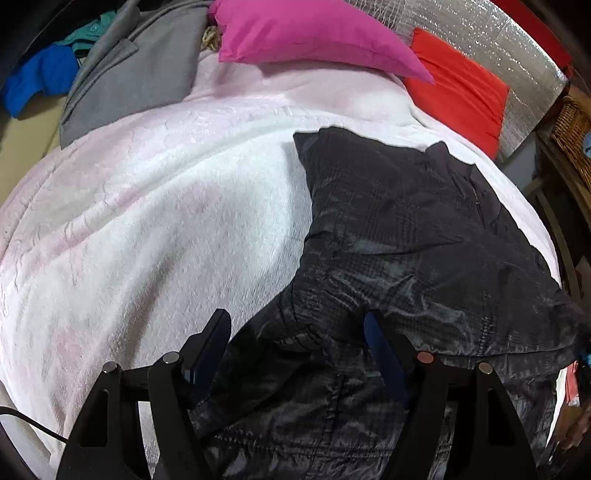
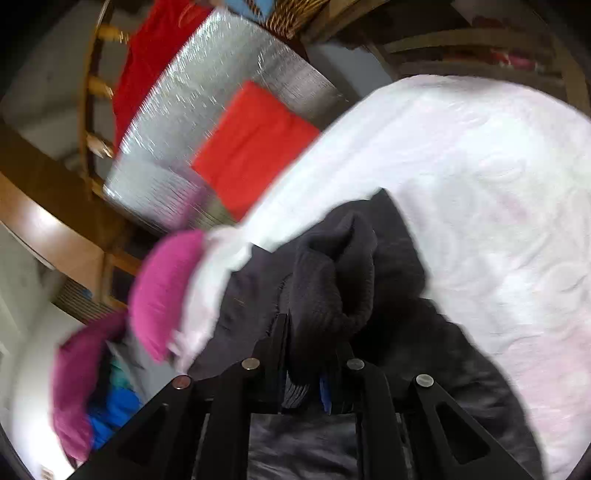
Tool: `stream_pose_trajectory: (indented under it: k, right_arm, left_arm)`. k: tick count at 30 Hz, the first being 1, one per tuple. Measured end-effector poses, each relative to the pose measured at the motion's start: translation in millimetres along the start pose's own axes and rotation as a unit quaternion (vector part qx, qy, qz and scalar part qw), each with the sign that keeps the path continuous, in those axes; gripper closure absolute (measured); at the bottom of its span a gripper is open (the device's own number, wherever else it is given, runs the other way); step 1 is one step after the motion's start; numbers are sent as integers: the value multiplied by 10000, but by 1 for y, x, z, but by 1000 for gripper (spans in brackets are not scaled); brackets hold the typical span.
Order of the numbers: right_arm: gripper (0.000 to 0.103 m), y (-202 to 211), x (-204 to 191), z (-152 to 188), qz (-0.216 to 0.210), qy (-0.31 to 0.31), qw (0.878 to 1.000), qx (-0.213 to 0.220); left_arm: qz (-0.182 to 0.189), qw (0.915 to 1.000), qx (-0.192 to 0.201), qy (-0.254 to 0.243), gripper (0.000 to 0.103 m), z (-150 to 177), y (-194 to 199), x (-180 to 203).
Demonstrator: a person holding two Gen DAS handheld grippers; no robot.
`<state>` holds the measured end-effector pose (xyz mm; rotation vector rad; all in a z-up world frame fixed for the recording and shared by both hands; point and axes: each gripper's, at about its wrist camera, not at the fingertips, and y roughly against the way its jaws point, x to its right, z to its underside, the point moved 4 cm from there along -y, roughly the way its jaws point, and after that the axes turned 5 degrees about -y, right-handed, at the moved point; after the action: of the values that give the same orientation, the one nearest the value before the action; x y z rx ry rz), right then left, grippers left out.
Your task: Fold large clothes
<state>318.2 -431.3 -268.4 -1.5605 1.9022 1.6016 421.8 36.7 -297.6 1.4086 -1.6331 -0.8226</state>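
A large black quilted jacket [image 1: 406,236] lies spread on a white fleece blanket [image 1: 155,221] on the bed. My left gripper [image 1: 295,325] is open, its two fingers straddling the jacket's near edge without closing on it. In the right wrist view, my right gripper [image 2: 314,332] is shut on a black ribbed knit part of the jacket [image 2: 332,273], lifted and bunched above the blanket [image 2: 480,184]. The view is blurred by motion.
A pink pillow [image 1: 314,33], a red pillow [image 1: 458,88] and a silver foil panel [image 1: 498,40] sit at the head of the bed. Grey [image 1: 136,74] and blue clothes [image 1: 37,81] lie at the far left. A wicker basket [image 1: 572,133] stands to the right.
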Motion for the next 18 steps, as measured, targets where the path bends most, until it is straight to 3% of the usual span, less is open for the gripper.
stream_pose_trajectory:
  k: [3,6,7,10,12,16,18]
  right_arm:
    - [86,-14,11,5,454,122,9977,-480]
    - [80,-2,12,-3,283,12,9982,-524]
    - [72,11,20,-5,285,33,9988,-395]
    - [14,39,32,-22,493,-46,9981,362]
    - [13,45,36,-28,398,-68,9978,531]
    - [14,17,38,-24,327,46,9994,92]
    - [14,-5,36,-18,487,250,9984,-146]
  left_arm:
    - [54,10000,-17,65,27,0,-1,-4]
    - [106,9998,151,103,28,-3,10,-11]
    - [141,9996,219,127,28,-5,13,-13]
    - [286,9986,365,257,27,-10,20,-21]
    - [411,9977,396,377,27,-15,20,-26]
    - [626,9960,347,527,28,-24,9,-27]
    - [754,9955,285,500,27,-27,1,-21]
